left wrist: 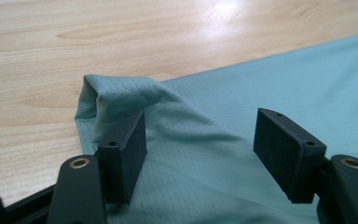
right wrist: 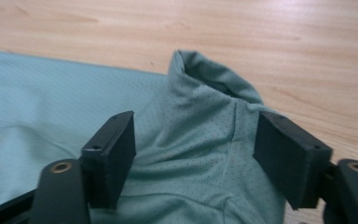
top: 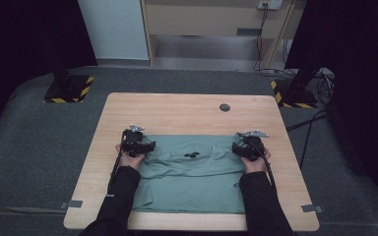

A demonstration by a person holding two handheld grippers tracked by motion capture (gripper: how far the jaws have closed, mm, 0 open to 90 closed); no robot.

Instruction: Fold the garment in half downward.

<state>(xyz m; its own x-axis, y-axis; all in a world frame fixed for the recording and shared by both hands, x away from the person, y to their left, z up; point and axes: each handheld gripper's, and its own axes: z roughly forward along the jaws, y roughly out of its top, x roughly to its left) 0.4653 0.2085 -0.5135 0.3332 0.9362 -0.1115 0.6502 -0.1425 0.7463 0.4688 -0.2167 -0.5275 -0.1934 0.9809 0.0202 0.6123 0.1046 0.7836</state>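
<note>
A grey-green T-shirt lies folded on the wooden table, with a small black mark at its collar. My left gripper sits at the shirt's far left corner and my right gripper at its far right corner. In the left gripper view, the left gripper is open, with a raised fold of the shirt just past the left pad. In the right gripper view, the right gripper is open too, and a bunched ridge of the shirt stands loose between the pads.
A round cable hole is in the table's far side. Grey tape tabs mark the near corners. Two stand bases with yellow-black stripes sit on the floor beyond the table. Bare wood lies beyond the shirt.
</note>
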